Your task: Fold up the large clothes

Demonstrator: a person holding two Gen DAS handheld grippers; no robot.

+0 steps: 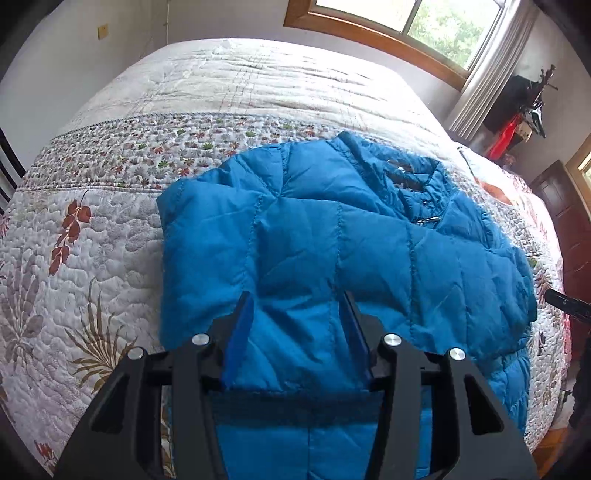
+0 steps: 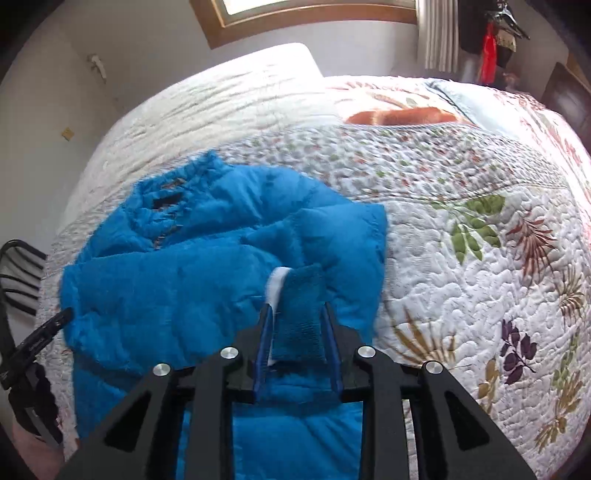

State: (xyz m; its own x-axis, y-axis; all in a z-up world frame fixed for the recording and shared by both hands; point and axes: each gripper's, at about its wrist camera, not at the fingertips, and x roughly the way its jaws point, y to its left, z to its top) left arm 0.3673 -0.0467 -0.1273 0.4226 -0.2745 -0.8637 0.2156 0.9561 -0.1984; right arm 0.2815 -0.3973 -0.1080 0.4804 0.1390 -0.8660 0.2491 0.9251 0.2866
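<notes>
The bright blue quilted puffer jacket [image 1: 332, 240] lies spread on the bed, directly ahead of and beneath both of your tongs, its collar and metal snaps at the far end. Your left tongs [image 1: 297, 306] stand with their blue-padded fingers [image 1: 242, 332] parted on either side of a puffed fold of the jacket's fabric, with the dark knit hem band [image 1: 295, 406] just behind them; whether the pads press the fabric cannot be told. Your right tongs [image 2: 297, 314] are closed around a dark blue knit cuff [image 2: 301, 314], with a white strip showing at its left edge; this view is motion-blurred. Under the jacket, a white quilted bedspread with printed leaves and flowers [image 1: 92, 240] covers the bed, extending to both sides of and beyond your tongs. Beyond the bed's far edge, a wood-framed window [image 1: 406, 22] sits in the wall, with a pale curtain [image 1: 484, 74] hanging to its right. To the right of the curtain, dark and red items [image 1: 517, 110] hang on a stand.
</notes>
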